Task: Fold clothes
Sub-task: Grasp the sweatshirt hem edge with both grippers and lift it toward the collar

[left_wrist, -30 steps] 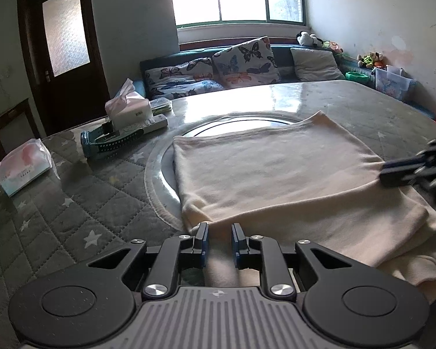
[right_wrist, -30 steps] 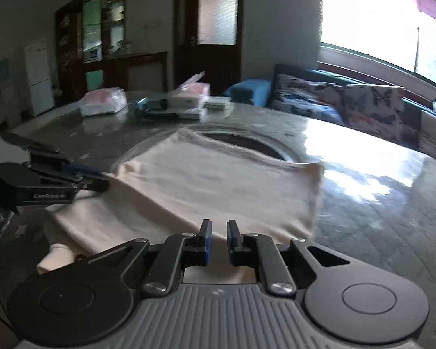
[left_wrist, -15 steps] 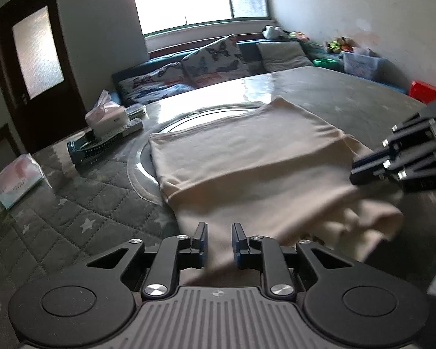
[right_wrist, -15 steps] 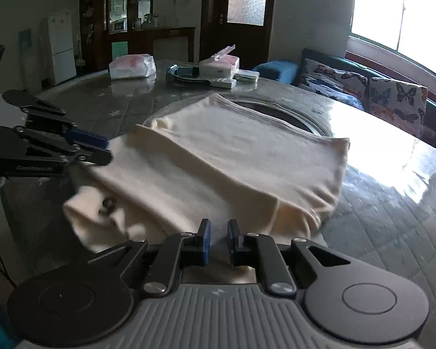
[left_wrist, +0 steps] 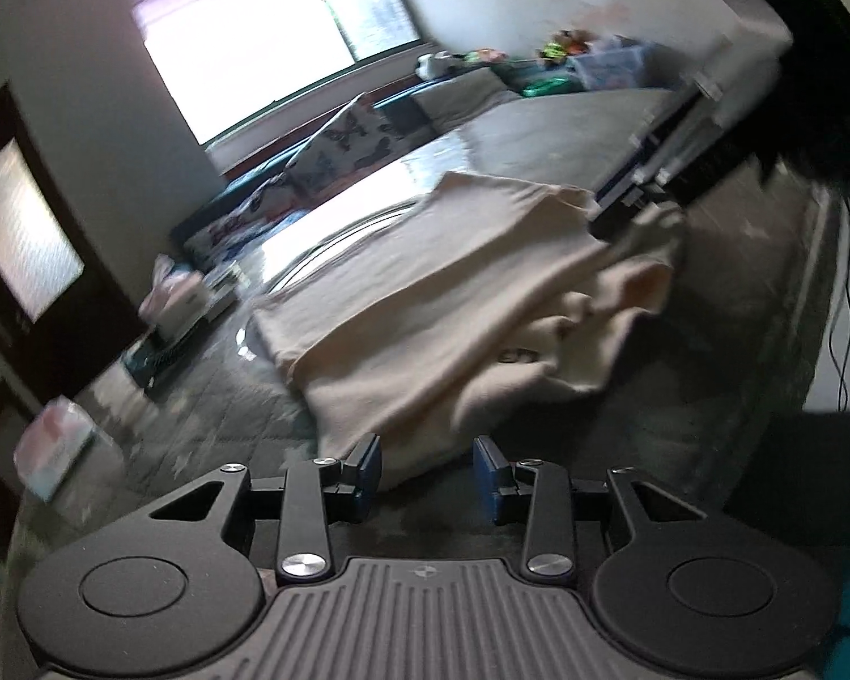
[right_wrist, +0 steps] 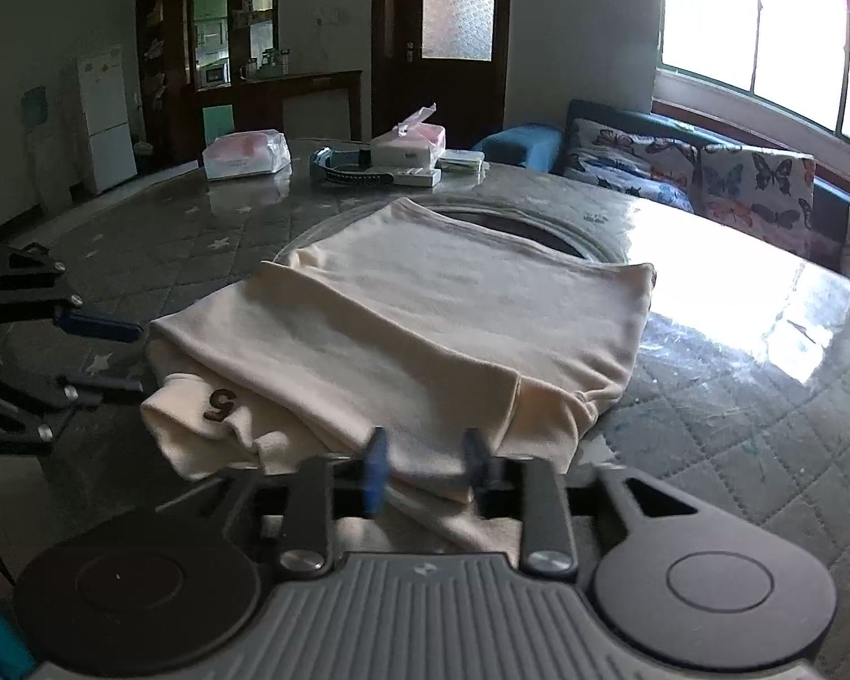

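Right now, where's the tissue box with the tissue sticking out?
In the right wrist view the tissue box sits at the table's far edge, left of centre, beyond the cream garment, right of the pink-and-white pack.

Black left gripper (left_wrist: 426, 467), right gripper (right_wrist: 425, 467), blue-padded jaws (silver screws), ribbed grey housings

Cream garment (right_wrist: 436, 328) folded flat on quilted table (right_wrist: 736, 453), near edge rumpled.

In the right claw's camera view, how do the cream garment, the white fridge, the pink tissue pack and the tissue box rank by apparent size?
1. Cream garment, by far.
2. White fridge, though it stands far off.
3. Pink tissue pack and tissue box: too alike to rank.
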`<action>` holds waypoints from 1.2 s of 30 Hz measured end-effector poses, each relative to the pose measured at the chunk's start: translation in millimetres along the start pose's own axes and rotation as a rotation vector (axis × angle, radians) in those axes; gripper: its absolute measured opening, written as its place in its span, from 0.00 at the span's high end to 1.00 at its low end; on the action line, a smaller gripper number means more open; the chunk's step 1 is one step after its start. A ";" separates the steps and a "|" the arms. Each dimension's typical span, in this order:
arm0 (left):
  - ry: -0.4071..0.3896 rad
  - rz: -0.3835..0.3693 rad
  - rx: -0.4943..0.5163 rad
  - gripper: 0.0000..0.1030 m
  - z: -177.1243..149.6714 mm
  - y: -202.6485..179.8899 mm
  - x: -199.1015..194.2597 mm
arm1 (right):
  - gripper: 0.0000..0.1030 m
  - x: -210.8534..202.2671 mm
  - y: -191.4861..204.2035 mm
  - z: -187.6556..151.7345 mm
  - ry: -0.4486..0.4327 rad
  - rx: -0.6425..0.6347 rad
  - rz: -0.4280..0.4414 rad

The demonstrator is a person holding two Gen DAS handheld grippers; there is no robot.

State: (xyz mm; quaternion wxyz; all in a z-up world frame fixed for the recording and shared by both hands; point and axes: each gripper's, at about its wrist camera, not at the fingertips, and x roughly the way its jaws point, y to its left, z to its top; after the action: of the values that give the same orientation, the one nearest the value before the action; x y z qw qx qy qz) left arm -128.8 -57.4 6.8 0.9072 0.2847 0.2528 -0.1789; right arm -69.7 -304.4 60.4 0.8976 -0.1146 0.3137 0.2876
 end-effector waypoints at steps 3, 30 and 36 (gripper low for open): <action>-0.021 -0.002 0.027 0.63 4.1 -8.8 5.5 | 0.67 -8.8 1.3 -0.1 -0.007 -0.012 -0.004; -0.101 -0.088 -0.166 0.90 55.0 32.5 25.1 | 0.44 -1.6 31.5 -15.7 -0.027 -0.299 0.042; -0.088 -0.083 -0.162 0.86 45.9 32.0 26.1 | 0.75 19.5 20.4 -9.2 0.004 -0.236 0.087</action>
State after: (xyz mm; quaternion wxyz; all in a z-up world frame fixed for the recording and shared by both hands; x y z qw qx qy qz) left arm -76.3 -65.2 38.4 0.9292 0.1914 0.2381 -0.2078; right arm -73.8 -282.7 40.4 0.8639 -0.2061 0.2844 0.3610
